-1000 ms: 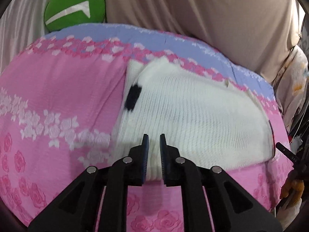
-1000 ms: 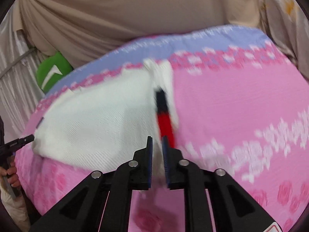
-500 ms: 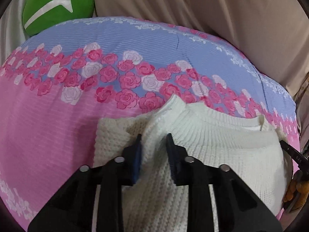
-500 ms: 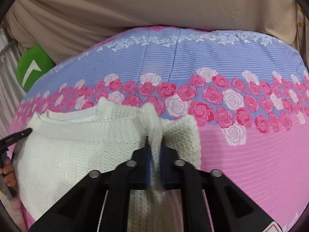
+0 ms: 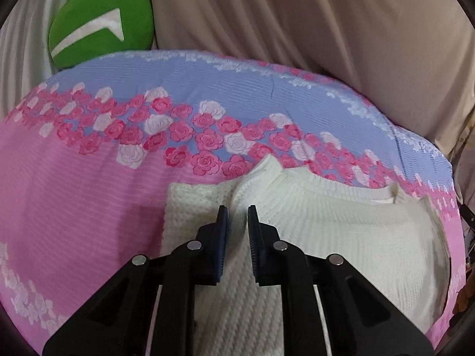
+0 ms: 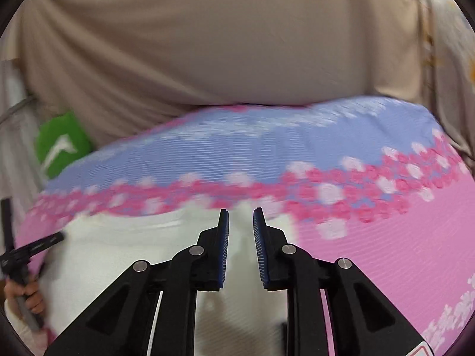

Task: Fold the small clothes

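A white knit sweater [image 5: 341, 237] lies folded on the pink and blue rose-print bedspread [image 5: 89, 192]. Its ribbed hem edge lies on top, toward the far side. My left gripper [image 5: 237, 212] is open just above the sweater's left part, with a raised fold of knit between and beyond its fingers. My right gripper [image 6: 240, 216] is open above the sweater [image 6: 118, 252], which shows blurred beneath it. The left gripper's tip and the hand holding it show at the left edge of the right wrist view [image 6: 32, 249].
A green cushion [image 5: 101, 26] with a white mark sits at the bed's far left corner. Beige draped fabric [image 5: 311, 29] backs the bed. The bedspread [image 6: 386, 252] stretches to the right of the sweater.
Both grippers carried the sweater's near edge over to the far side, folding it. Both then opened and let go; the right gripper is pulling up and back.
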`<state>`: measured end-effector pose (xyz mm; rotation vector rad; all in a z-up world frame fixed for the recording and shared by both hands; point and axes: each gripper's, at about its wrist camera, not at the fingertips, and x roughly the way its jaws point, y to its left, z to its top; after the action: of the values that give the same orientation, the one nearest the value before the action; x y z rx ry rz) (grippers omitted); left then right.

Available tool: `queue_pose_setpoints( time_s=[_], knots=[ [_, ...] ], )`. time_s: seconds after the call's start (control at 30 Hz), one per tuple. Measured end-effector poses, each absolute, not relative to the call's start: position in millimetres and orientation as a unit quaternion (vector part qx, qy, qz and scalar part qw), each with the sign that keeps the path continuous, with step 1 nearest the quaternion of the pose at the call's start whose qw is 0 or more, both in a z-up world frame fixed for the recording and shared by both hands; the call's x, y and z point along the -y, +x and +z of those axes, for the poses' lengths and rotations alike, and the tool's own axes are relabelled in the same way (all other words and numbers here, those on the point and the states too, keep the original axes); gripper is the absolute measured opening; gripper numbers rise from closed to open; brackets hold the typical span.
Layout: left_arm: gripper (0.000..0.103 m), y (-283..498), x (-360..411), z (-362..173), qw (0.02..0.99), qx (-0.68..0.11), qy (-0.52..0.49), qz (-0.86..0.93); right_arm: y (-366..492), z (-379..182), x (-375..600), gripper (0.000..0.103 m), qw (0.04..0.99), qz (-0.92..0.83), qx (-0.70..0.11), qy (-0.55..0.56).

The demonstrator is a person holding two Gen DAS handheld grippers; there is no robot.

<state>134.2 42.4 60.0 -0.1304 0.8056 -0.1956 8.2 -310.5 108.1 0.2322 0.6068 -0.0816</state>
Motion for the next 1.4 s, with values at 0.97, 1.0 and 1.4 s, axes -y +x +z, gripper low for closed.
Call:
queue_pose_setpoints(
  time_s=[0.97,1.0,1.4],
  knots=[
    [0.012,-5,-96,61,0.911,-0.388,-0.111,-0.078,-60,79,253,0.008,0.922,0.060,-0.362,0.125],
    [0.014,-3,-99,65,0.912,-0.385,-0.119,-0.076,-44,84,237,0.008,0.922,0.082,-0.360,0.118],
    [0.021,36,-123,51,0.900,-0.402,-0.159,-0.060,113,35,146,0.003,0.889,0.110,-0.440,0.062]
  ],
)
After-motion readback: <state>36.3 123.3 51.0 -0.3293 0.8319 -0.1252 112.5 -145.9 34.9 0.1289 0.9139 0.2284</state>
